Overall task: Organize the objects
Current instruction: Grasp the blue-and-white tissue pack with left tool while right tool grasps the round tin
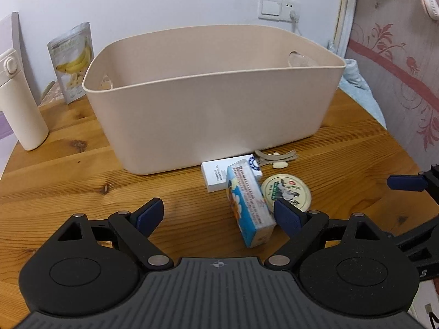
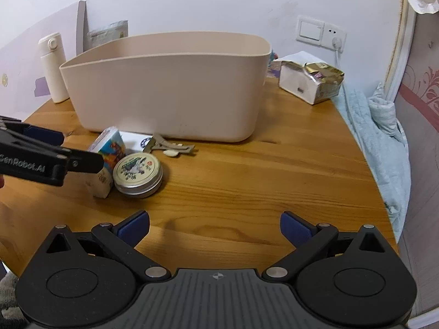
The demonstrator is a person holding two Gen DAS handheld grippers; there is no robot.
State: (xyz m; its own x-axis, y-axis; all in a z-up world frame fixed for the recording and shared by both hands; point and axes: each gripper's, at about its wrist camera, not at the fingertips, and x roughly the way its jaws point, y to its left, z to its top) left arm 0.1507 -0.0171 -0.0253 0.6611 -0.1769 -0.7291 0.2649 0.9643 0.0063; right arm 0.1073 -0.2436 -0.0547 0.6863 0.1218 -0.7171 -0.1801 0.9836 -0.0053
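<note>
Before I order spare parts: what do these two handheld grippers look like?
Both match: the left gripper and right gripper have matte black linkage arms with silver pivot pins, round black side housings, a ribbed grey base marked with a crosshair, and dark blue pads. White "GenRobot.AI" lettering runs along the left gripper's side.

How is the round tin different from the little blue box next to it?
The round tin is a flat circle of silvery metal; the blue box is long with square corners and looks like cardboard. The tin lies flat with its cream, green-pictured lid facing up; the box lies lengthwise, leaning on a white box. The box is between the open left gripper's fingers; the tin lies beyond one fingertip. Both rest on the wooden table, before the beige bin.
</note>
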